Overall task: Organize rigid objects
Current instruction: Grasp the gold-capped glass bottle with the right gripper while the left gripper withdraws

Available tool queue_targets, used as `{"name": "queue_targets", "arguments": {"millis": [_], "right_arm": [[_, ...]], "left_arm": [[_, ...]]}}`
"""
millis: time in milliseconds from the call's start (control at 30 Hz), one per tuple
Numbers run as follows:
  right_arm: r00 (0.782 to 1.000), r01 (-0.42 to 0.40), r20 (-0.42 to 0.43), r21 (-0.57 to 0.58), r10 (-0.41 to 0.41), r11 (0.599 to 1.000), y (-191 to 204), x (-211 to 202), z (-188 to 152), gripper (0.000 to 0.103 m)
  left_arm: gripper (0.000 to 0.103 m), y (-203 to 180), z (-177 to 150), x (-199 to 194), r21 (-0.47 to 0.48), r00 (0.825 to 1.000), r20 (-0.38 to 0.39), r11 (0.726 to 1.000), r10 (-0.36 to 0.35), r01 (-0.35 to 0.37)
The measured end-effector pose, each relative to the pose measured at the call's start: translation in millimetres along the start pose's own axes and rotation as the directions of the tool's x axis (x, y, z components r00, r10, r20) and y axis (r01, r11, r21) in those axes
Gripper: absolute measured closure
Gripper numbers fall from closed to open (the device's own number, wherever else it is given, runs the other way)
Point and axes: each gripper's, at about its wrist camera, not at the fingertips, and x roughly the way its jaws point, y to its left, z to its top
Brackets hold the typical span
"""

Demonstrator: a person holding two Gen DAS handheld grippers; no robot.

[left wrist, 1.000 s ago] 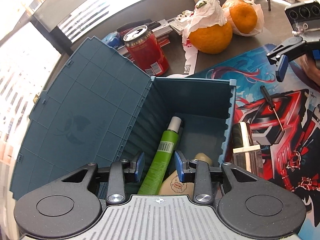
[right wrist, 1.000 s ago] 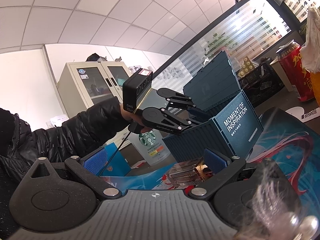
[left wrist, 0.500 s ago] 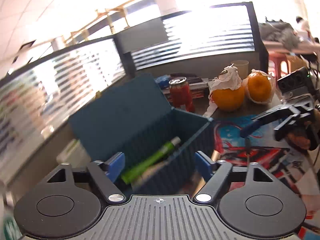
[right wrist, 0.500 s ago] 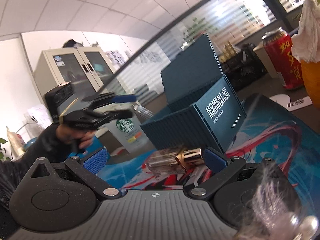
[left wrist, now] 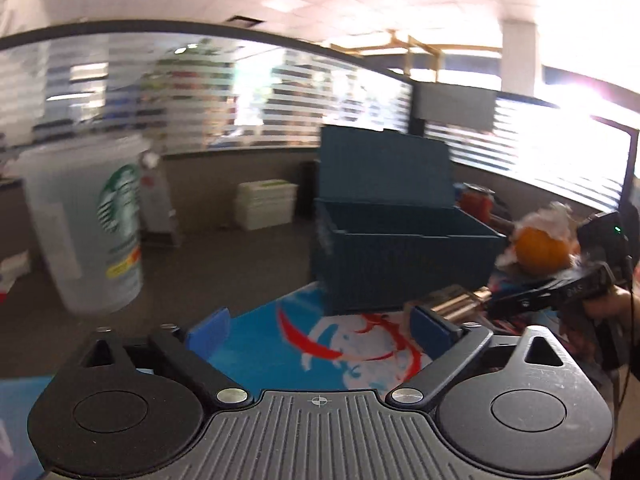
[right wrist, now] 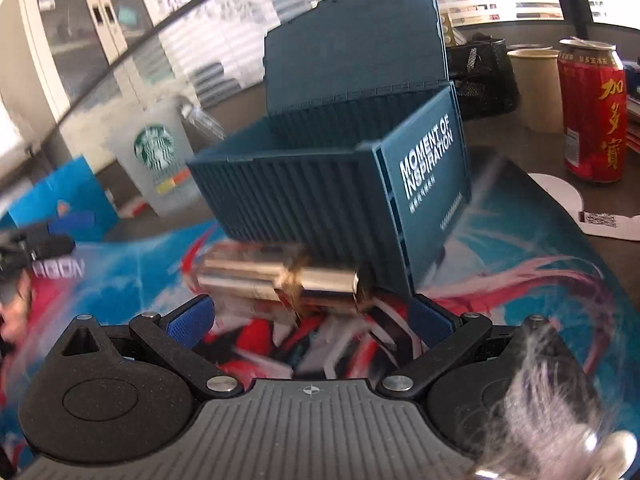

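Both grippers, left point(left wrist: 320, 326) and right point(right wrist: 310, 316), gape wide, empty; gold bottle point(right wrist: 280, 280) lies mid-frame before the box point(right wrist: 320, 188).

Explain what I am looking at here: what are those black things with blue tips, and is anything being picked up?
There is no robot here. A person holds a hand tool in each hand, and each carries a camera looking out along its two blue-padded fingers. One picture is from the left claw, the other from the right claw. Both are open and hold nothing. On the colourful printed mat stands a dark teal plastic box shaped like a shipping container, its lid up. Just ahead of the right claw lies a shiny gold metal cylinder, not gripped. Nearby stand a red drinks can and a frosted Starbucks cup.
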Motion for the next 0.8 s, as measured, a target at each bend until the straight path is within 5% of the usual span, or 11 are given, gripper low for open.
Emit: {"name": "queue_targets", "arguments": {"millis": [233, 400, 567, 800], "right_arm": [[0.999, -0.041, -0.033, -0.042, 0.039, 0.998, 21.8, 6.0, -1.2, 0.0], [0.973, -0.224, -0.098, -0.197, 0.208, 0.954, 65.0, -4.0, -13.9, 0.0], [0.996, -0.035, -0.087, -0.431, -0.003, 0.902, 97.8, 3.2, -13.9, 0.0], [0.982, -0.102, -0.187, -0.551, -0.003, 0.828, 112.1, 38.7, 6.9, 0.003]], "left_arm": [[0.0, 14.0, -15.5, 2.3, -0.052, 0.996, -0.023, 0.995, 0.089, -0.09], [0.0, 19.5, -33.0, 3.5, -0.081, 0.99, -0.092, 0.99, 0.106, -0.113], [0.0, 24.4, -41.7, 0.7, -0.12, 0.979, -0.129, 0.978, 0.156, -0.172], [0.0, 18.0, -54.2, -2.8, -0.129, 0.977, -0.166, 0.98, 0.131, -0.153]]}}
